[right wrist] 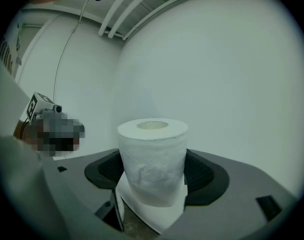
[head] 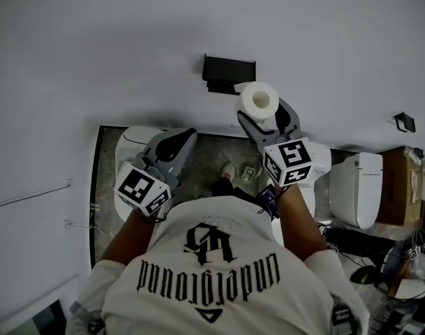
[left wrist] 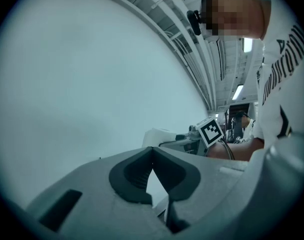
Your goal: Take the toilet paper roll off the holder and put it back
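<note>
Our right hand-held gripper (head: 263, 112) clamps the roll (head: 259, 101), core end facing us. The holder (head: 228, 72) is on the wall just beyond, slightly left. The left hand-held gripper (head: 179, 142) is closed, empty and farther from the holder.

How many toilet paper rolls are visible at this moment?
1. The toilet paper roll is clamped between the jaws of the right gripper, close beside the black wall holder. No other roll shows in any view.

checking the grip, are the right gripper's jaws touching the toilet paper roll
Touching. The right gripper view shows the toilet paper roll standing between the jaws of the right gripper, both pressed against its sides.
</note>
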{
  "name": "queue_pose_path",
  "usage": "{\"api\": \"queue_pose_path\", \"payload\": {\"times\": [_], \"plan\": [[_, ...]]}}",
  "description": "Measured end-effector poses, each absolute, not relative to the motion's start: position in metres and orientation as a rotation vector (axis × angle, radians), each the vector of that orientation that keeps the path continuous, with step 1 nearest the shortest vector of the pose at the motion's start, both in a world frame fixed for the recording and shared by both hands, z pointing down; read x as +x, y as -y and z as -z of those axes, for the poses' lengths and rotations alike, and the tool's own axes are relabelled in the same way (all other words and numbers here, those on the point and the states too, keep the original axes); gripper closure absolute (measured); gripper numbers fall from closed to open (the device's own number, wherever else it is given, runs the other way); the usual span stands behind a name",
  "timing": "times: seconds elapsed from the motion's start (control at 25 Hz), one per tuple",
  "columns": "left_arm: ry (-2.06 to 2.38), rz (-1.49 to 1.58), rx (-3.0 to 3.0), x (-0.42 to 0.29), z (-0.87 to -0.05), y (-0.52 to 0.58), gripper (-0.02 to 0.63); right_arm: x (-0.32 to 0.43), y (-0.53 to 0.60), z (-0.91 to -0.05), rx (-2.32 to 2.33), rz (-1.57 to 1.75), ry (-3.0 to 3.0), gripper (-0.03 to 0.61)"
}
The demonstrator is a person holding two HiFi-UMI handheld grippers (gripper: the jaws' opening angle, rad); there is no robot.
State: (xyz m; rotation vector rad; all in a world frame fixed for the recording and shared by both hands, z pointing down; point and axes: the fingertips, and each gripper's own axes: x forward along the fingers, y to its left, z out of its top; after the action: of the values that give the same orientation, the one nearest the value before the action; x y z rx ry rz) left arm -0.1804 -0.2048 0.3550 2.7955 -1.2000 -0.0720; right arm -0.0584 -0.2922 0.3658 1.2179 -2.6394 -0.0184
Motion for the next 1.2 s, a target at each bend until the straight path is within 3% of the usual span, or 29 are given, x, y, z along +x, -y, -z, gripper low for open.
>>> {"api": "queue_pose_path", "payload": {"times": [1.2], "plan": [[1.303,0.04,2.764,-0.071,-0.354,0.271,0.601,0.045,0.336,-0.363,1.141,-0.015,2.705,0.245]]}}
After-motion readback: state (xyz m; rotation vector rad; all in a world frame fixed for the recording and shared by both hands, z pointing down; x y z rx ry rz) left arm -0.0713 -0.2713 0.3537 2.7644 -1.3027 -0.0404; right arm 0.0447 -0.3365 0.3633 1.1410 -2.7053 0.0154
